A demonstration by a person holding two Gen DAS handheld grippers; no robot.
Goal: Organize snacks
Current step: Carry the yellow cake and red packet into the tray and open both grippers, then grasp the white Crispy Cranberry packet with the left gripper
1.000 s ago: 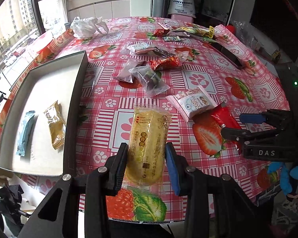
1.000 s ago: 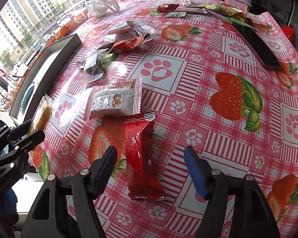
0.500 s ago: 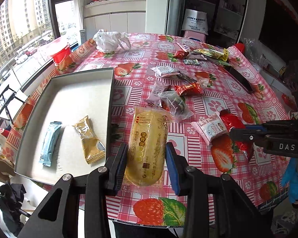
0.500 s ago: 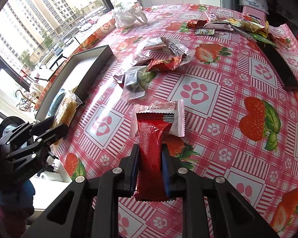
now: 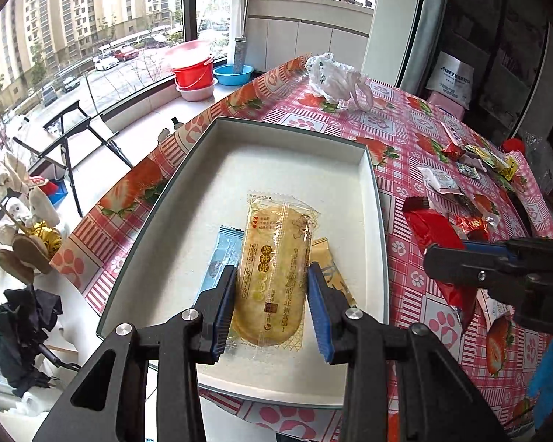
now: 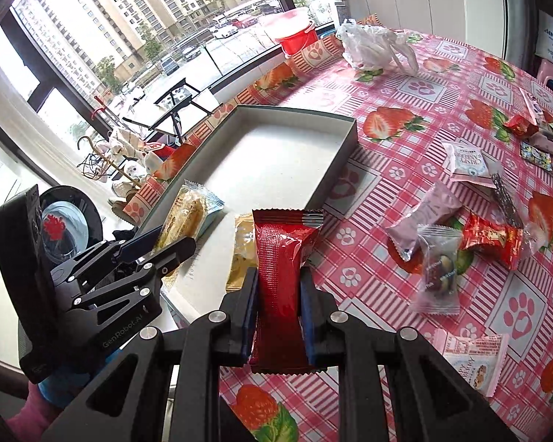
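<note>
My left gripper (image 5: 272, 276) is shut on a yellow cake packet (image 5: 276, 265) and holds it over the near end of the grey tray (image 5: 368, 154). A blue packet (image 5: 221, 258) and a gold packet (image 5: 331, 269) lie in the tray under it. My right gripper (image 6: 278, 287) is shut on a red snack packet (image 6: 282, 269), held above the tray's near right edge (image 6: 335, 169). The left gripper (image 6: 155, 246) with its cake packet (image 6: 182, 221) also shows in the right wrist view.
Several loose snacks (image 6: 490, 235) lie on the strawberry tablecloth (image 6: 424, 92) right of the tray. A white plastic bag (image 5: 335, 81) sits at the table's far edge. Red and blue basins (image 5: 195, 70) stand by the window. A folding stand (image 5: 70, 132) is left of the table.
Both grippers moved left toward the tray. The left one now holds the cake packet over the tray; the right one closed on the red packet and lifted it off the table.
</note>
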